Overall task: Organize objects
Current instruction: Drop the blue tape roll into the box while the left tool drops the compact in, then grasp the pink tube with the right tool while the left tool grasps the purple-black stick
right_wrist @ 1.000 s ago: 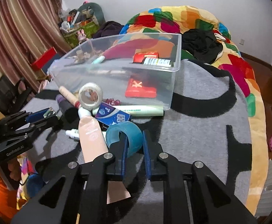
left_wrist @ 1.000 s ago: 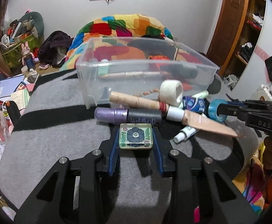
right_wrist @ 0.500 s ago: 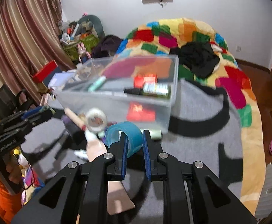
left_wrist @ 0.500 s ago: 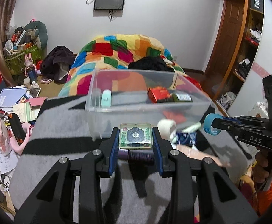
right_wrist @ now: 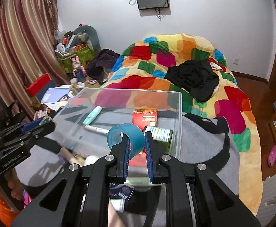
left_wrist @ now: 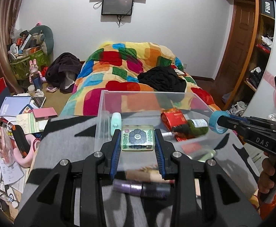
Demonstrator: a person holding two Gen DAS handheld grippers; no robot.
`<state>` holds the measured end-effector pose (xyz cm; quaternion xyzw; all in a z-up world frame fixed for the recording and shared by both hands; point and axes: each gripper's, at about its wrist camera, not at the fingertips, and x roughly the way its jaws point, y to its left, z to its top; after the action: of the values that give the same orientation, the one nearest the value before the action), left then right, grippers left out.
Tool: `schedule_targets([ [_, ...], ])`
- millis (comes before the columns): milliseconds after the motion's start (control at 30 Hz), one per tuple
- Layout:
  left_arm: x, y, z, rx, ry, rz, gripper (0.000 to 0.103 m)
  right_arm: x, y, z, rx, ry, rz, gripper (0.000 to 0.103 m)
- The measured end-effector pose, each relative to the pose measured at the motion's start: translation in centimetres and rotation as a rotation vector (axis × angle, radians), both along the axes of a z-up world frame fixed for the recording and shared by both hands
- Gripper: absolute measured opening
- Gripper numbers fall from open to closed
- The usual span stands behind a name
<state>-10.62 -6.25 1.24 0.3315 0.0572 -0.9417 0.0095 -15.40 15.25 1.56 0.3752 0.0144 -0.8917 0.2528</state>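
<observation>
While I hold both loads above the clear bin [left_wrist: 104, 117]:
Left gripper [left_wrist: 137, 143]: fingers clamped on flower tile [left_wrist: 137, 138]; bin directly ahead, below.
Right gripper [right_wrist: 136, 141]: fingers nearly closed, pinching blue tape roll [right_wrist: 125, 135]; nearer the bin.

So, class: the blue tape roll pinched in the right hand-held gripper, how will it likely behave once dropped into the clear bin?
The blue tape roll is a hollow ring, so it is probably light. Its round rim means it may roll if it lands on edge in the clear bin. The right hand-held gripper pinches one wall only, so it could swing.
</observation>
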Motion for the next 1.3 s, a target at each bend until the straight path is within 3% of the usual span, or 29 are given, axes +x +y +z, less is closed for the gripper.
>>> schedule_targets([
  [267, -3.4, -0.6, -1.6, 0.0, -0.071, 0.015, 0.033, -2.2, -0.6, -1.9, 0.046, -0.043, -0.043, 0.014],
  [500, -3.9, -0.1, -2.8, -0.005, -0.106, -0.003, 0.033, -2.5, -1.1, -2.8, 0.077, -0.059, -0.035, 0.015],
  [600, -3.7, 0.3, -2.8, -0.015, -0.107, -0.016, 0.034, -2.3, -1.2, -3.0, 0.086, -0.065, -0.02, 0.022],
  [700, -3.3, 0.5, -2.6, -0.014, -0.102, -0.027, 0.034, -1.8, -0.9, -2.7, 0.086, -0.051, -0.02, 0.04],
  [767, -3.0, 0.6, -2.4, -0.017, -0.096, -0.031, 0.035, -1.5, -0.7, -2.5, 0.086, -0.042, -0.016, 0.045],
  [1067, -0.1, 0.7, -1.6, -0.037, -0.061, -0.03, 0.066, 1.1, 0.2, -1.2, 0.057, -0.017, 0.033, 0.057],
  [1300, 1.9, 0.3, -3.3, -0.006, -0.127, -0.073, 0.092, 3.8, 0.2, -1.4, 0.062, -0.017, 0.112, 0.07],
])
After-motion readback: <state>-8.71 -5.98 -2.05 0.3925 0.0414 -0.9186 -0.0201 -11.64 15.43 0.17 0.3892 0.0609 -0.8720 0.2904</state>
